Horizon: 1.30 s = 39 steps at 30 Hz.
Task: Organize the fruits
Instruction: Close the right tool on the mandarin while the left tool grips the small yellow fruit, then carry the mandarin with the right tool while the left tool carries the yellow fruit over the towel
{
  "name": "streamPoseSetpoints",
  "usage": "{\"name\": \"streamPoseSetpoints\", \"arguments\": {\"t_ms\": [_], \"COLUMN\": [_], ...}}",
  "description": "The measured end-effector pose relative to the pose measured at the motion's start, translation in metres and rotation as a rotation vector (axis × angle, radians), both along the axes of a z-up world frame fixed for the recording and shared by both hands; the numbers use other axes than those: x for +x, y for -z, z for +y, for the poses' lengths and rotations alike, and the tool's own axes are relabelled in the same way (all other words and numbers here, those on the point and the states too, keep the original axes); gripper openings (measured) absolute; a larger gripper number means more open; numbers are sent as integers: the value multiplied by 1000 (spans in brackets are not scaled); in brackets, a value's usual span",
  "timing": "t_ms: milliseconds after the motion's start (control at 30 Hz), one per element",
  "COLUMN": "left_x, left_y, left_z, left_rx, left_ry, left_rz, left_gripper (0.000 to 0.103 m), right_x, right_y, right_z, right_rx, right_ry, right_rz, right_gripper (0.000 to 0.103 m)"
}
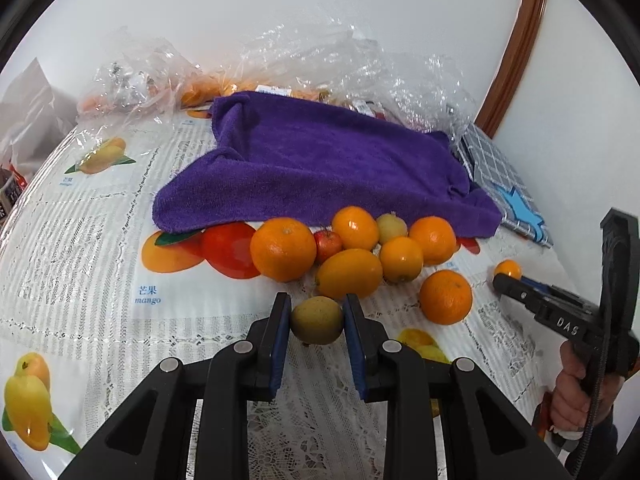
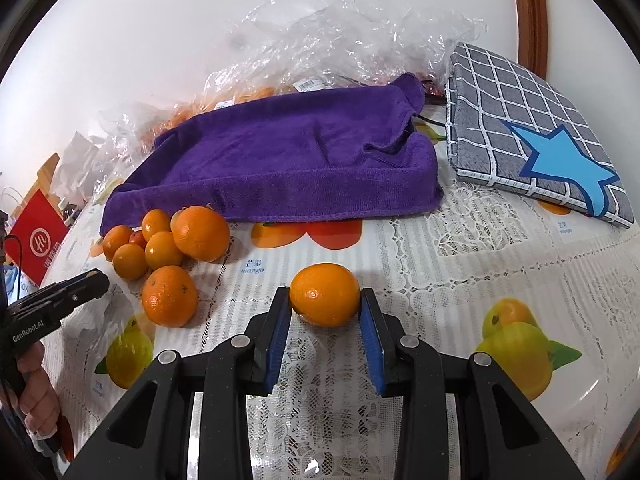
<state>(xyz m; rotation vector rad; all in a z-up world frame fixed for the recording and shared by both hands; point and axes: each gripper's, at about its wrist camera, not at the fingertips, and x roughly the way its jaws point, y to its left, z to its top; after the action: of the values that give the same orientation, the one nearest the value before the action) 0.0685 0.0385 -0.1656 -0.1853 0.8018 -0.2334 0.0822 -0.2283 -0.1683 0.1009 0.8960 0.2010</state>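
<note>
The tablecloth [image 1: 80, 240] takes up most of the view, white lace with mango prints all over it. On the far side lies a purple towel [image 1: 320, 168], kinda rumpled, with crinkly plastic bags [image 1: 360, 68] behind it against the wall. To the right of the towel there's a grey checked cushion [image 2: 520, 120] with a blue star on it.

Right at the towel's near edge sits a pile of oranges [image 1: 356, 248], a big one on the left, a few smaller ones touching each other, plus a little red fruit [image 1: 329, 241] tucked in between them. One more orange sits just near-right of the pile, on its own.

The left gripper [image 1: 317, 320] is clamped on a small greenish fruit [image 1: 316, 320], both blue pads pressed against its sides, just near of the pile.

The right gripper [image 2: 325, 304] has a mandarin [image 2: 325, 294] between its pads; the left pad touches it and the right one looks a hair off, so I can't tell if it's really squeezing. That mandarin is well to the right of the pile, on the cloth.
</note>
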Motion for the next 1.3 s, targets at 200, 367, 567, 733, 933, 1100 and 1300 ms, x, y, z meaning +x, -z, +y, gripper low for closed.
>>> {"name": "streamPoseSetpoints", "arguments": {"t_ms": [200,367,567,733,933,1100,1300], "left_x": [0,-3,-1,6,14,25,46], "left_y": [-4,-13,-32,-50,-62,-71,-82], "left_z": [11,16,21,29,38,36,25], "left_rx": [-38,-39,-24,-44,-53,-46,-22], "left_ry": [-36,-60,-80,-95,-117,-123,-122], "left_rz": [-12,-43,-82,-123,-147,-162,-176], "left_gripper": [25,25,25,25,25,25,25], "right_x": [-9,-13,-16,-8,1,12,30], "right_y": [-3,-5,-16,-30,-42,-53,-67], "right_z": [3,6,7,10,17,18,16], "right_rx": [-22,-42,-47,-53,-40,-28,-41], "right_ry": [-7,-6,-6,12,8,17,23], "right_rz": [-24,-26,-45,-61,-85,-108,-151], "right_gripper": [34,34,34,34,34,34,34]}}
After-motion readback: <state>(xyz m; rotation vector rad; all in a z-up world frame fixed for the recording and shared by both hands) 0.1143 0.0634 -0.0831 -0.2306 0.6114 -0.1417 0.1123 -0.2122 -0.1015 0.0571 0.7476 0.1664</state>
